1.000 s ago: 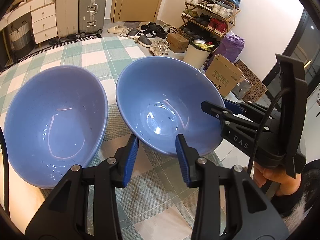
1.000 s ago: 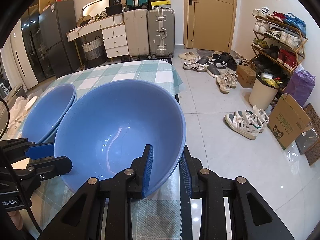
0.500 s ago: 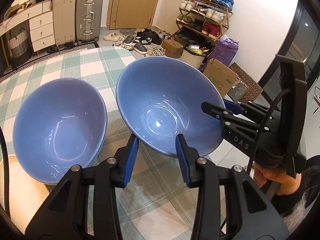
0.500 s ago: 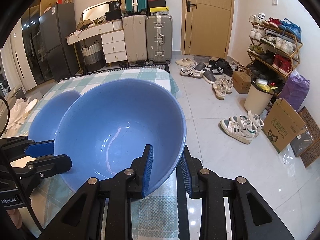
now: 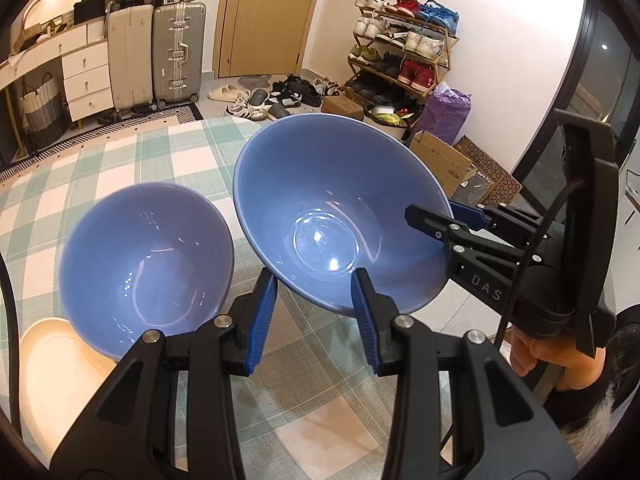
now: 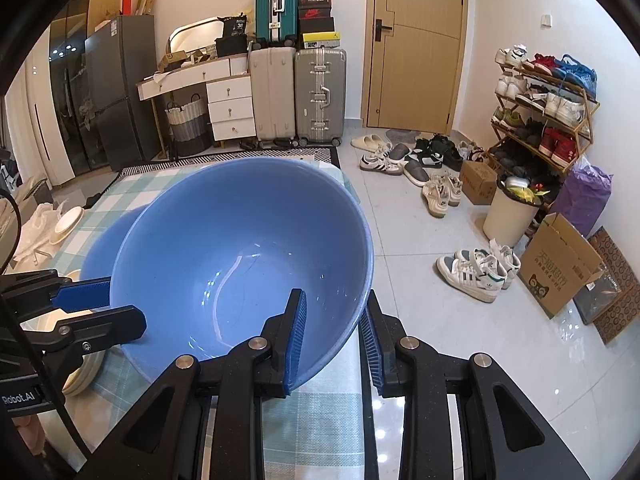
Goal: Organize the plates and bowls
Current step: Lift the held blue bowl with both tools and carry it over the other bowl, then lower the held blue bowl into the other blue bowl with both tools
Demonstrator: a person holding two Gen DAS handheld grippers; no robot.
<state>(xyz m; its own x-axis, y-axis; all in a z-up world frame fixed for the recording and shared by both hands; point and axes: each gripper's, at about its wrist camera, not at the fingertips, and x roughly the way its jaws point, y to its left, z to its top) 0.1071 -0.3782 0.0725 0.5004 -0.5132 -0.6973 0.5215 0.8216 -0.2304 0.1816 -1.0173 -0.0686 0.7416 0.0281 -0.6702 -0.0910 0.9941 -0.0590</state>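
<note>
A blue bowl hangs tilted above the checked tablecloth, held from both sides. My left gripper is shut on its near rim, one pad outside the wall and one inside. My right gripper is shut on the opposite rim of the same blue bowl, and it shows at the right in the left wrist view as the right gripper. A second blue bowl rests on the table to the left, partly over a cream plate. From the right wrist view most of that second bowl is hidden.
Cream plates lie at the table's far left. The table edge drops to a tiled floor with shoes, a bin and a cardboard box. Suitcases stand against the far wall.
Both grippers have risen together with the bowl between them. The second bowl on the table now looks smaller and lower, and a cream plate has come into view under it.
</note>
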